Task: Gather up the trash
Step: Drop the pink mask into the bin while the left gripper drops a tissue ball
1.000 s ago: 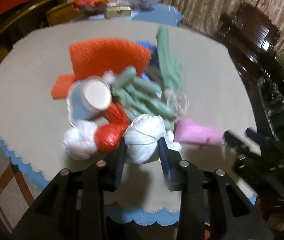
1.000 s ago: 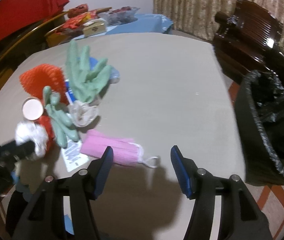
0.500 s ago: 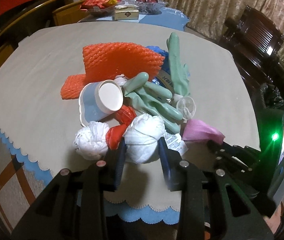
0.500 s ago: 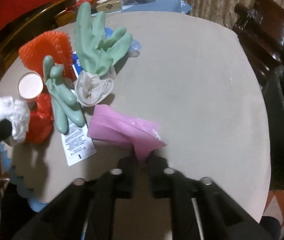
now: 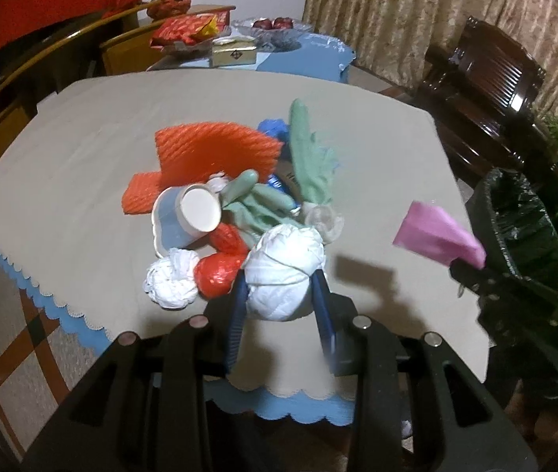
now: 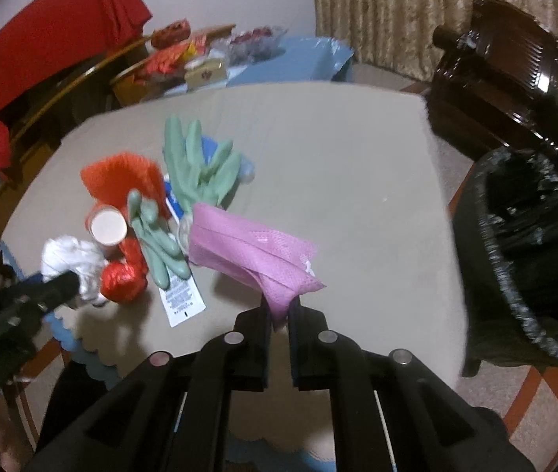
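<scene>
My left gripper (image 5: 280, 280) is shut on a knotted white bag wad (image 5: 284, 259), held just off the beige table (image 5: 82, 137) at the near side of the trash pile. My right gripper (image 6: 280, 308) is shut on one end of a pink face mask (image 6: 255, 251), which hangs clear above the table. The mask (image 5: 436, 240) also shows in the left wrist view, close to the black-lined bin (image 6: 530, 259). The pile holds an orange foam net (image 5: 216, 149), a paper cup (image 5: 184, 216), green rubber gloves (image 6: 196, 169), a red bag wad (image 5: 220, 271) and a second white wad (image 5: 168, 283).
A white printed packet (image 6: 180, 299) lies flat near the table's front edge. The bin (image 5: 522, 228) stands on the floor off the table's right side, with a dark wooden chair (image 6: 507, 63) behind it. A side table with snack packets (image 5: 188, 27) stands at the back.
My right gripper closed on the pink mask and lifted it off the table, towards the bin. My left gripper rose a little with the white wad still in it.
</scene>
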`<state>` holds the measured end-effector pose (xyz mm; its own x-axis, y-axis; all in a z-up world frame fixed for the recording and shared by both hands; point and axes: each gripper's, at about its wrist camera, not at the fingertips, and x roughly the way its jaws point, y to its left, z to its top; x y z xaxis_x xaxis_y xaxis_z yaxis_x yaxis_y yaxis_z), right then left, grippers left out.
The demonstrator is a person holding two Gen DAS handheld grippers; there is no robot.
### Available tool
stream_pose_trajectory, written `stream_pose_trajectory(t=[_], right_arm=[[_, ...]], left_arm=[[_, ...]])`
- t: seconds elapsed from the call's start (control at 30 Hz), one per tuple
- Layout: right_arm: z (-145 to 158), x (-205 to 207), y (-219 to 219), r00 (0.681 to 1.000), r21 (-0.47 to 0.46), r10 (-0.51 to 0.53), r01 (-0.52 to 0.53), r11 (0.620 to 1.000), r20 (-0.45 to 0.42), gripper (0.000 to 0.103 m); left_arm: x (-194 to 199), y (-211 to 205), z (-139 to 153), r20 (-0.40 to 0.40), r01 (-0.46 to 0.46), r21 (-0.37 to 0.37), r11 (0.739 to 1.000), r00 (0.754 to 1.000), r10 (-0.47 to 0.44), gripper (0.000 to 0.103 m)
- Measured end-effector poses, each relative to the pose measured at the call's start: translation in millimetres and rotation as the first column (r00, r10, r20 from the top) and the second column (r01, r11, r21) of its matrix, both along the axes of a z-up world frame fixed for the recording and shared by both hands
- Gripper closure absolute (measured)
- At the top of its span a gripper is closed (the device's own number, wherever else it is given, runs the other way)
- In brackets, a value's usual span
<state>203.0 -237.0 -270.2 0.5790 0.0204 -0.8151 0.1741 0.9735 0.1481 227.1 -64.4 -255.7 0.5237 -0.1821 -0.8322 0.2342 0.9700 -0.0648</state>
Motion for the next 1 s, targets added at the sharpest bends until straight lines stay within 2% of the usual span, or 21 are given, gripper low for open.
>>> stream_pose_trajectory(t=[0.33, 0.67, 0.83, 1.0], right_arm=[[35, -30, -51, 0.994, -0.029, -0.084, 0.086, 0.996, 0.063, 0.095], [58, -55, -140, 0.986, -0.068, -0.150, 0.155, 0.986, 0.079, 0.095], [55, -67, -190, 0.981, -0.105, -0.179, 0.186, 0.977, 0.076, 0.095], [29, -77, -249, 0.976, -0.115, -0.215, 0.217, 0.969, 0.028, 0.095]], left_arm=[[-15, -51, 24, 0.040, 0.067, -0.004, 0.998, 0.997, -0.067, 0.071], [-22, -141, 40, 0.050, 0.126, -0.022, 0.992, 0.991, -0.125, 0.071], [-21, -193, 40, 0.045, 0.143, -0.044, 0.989, 0.989, -0.141, 0.071], [-23, -249, 28, 0.038, 0.164, -0.052, 0.985, 0.986, -0.162, 0.071]])
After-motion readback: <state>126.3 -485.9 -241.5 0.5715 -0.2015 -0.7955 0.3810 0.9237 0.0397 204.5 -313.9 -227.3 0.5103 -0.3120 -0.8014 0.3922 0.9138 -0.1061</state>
